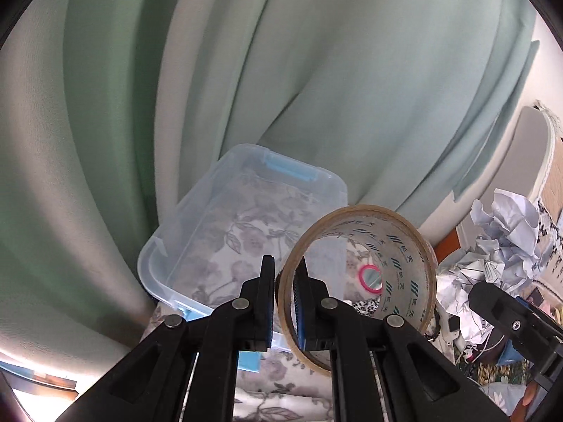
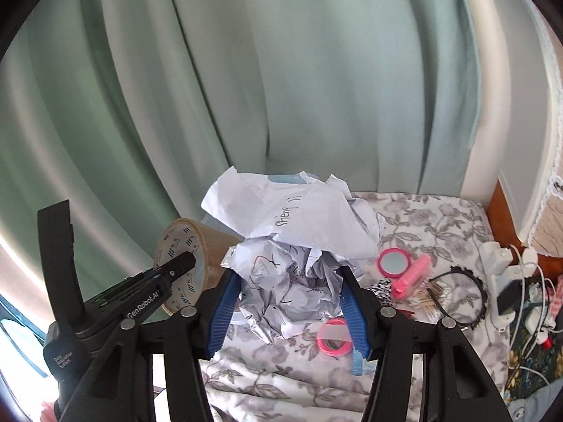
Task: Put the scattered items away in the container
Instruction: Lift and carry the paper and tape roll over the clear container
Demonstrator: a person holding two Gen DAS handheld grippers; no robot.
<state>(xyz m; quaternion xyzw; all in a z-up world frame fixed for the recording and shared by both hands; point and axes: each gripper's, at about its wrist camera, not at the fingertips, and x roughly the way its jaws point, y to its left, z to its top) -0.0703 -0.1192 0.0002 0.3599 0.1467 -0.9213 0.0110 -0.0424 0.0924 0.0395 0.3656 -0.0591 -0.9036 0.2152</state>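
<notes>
Left gripper [image 1: 285, 290]: clenched on wall of tape roll [image 1: 359, 281]; one finger inside ring, other outside. Roll held aloft, near bin [image 1: 183, 239].
Right gripper [image 2: 288, 297]: jaws half apart, clamped on crumpled paper [image 2: 299, 242]. Paper held above floral sheet [image 2: 440, 218].
Bin: clear, blue latch, on sheet against green curtain [image 1: 316, 70].
On sheet, right of paper: pink mirror [image 2: 393, 262], pink roller [image 2: 411, 277], black headband [image 2: 468, 292]. Pink bands [image 2: 334, 343] below paper.
</notes>
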